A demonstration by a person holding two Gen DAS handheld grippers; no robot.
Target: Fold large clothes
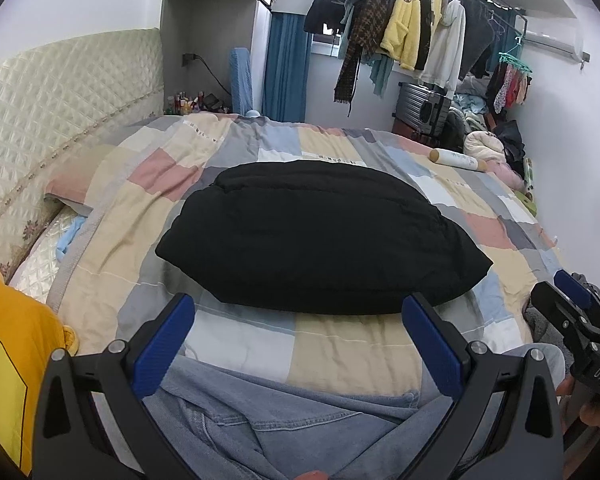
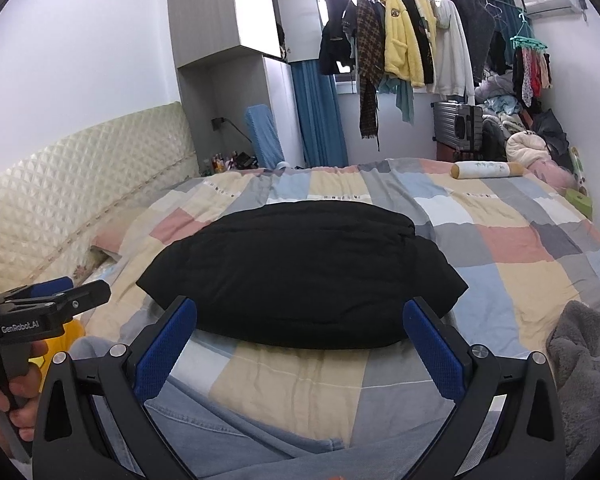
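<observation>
A black garment [image 1: 320,236] lies folded into a thick rectangular bundle in the middle of the patchwork bedspread [image 1: 340,352]; it also shows in the right wrist view [image 2: 300,272]. My left gripper [image 1: 300,320] is open and empty, held just short of the bundle's near edge. My right gripper [image 2: 300,324] is open and empty too, in front of the same edge. A blue denim garment [image 1: 292,420] lies on the near edge of the bed under both grippers [image 2: 204,432].
A yellow garment [image 1: 8,360] lies at the near left. A grey fleece [image 2: 588,368] sits at the near right. A white cylinder [image 2: 486,170] rests at the far right of the bed. A quilted headboard [image 1: 60,92] runs along the left. Clothes [image 2: 400,44] hang on a rack.
</observation>
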